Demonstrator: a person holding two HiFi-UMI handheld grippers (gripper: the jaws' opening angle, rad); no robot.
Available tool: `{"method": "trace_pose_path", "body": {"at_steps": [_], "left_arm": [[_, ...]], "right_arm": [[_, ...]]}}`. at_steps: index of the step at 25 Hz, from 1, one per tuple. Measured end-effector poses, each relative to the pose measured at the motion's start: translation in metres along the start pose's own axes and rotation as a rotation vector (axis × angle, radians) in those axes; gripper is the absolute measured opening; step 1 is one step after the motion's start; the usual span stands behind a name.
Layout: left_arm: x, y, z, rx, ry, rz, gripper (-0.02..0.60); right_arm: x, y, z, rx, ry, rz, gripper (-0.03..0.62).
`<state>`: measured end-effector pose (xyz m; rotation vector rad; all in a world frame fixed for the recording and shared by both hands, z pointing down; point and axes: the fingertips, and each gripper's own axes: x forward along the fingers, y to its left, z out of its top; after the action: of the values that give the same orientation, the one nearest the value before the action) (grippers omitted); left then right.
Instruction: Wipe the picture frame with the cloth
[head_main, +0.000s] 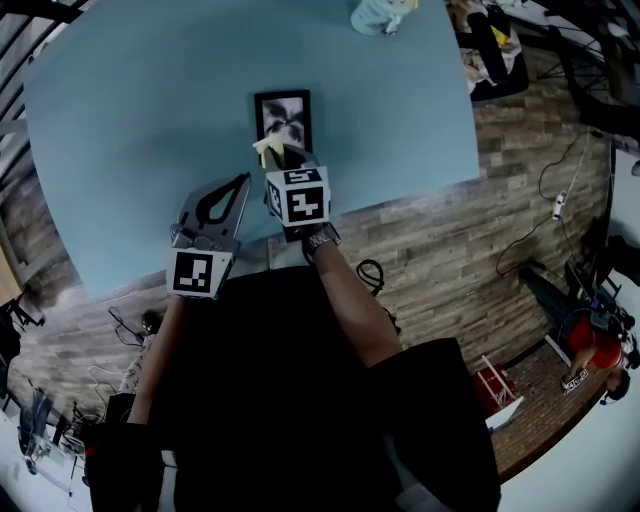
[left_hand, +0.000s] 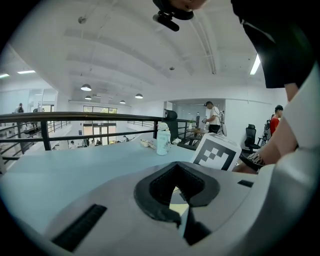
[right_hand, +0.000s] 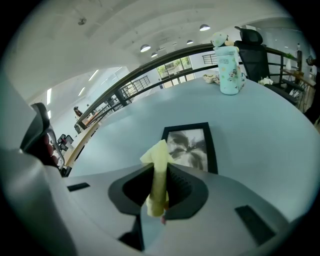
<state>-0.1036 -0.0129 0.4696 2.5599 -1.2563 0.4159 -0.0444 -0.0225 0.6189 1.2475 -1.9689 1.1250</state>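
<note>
Clamps soft yellow cloth (right_hand: 159, 150) in right gripper (right_hand: 159, 176), just short of flat black picture frame (right_hand: 189, 145); left gripper (head_main: 243, 182) closed, empty.

- Pale yellow folded cloth (right_hand: 158, 161), in the grey right gripper's (right_hand: 160, 174) black-lined jaws.
- Black-framed picture (right_hand: 189, 145) just ahead of it (grey-and-white leafy print).
- Pale blue tabletop (right_hand: 260, 130) under both.
- Mint flowered bottle (right_hand: 229, 75) beyond.
</note>
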Motion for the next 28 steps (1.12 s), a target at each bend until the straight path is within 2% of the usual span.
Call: {"method": "trace_pose_path", "body": {"at_steps": [9, 18, 28], "left_arm": [[-0.01, 0.011, -0.004, -0.001, 0.0, 0.013, -0.003], [-0.007, 0.011, -0.007, 0.0, 0.007, -0.004, -0.003], [0.007, -0.009, -0.002, 0.01, 0.006, -0.034, -0.003]], "right_arm": [[0.01, 0.028, -0.002, -0.037, 0.01, 0.035, 0.058], [0.01, 0.018, -0.012, -0.023, 0.028, 0.013, 0.058], [0.0, -0.004, -0.015, 0.009, 0.02, -0.005, 0.058]]}}
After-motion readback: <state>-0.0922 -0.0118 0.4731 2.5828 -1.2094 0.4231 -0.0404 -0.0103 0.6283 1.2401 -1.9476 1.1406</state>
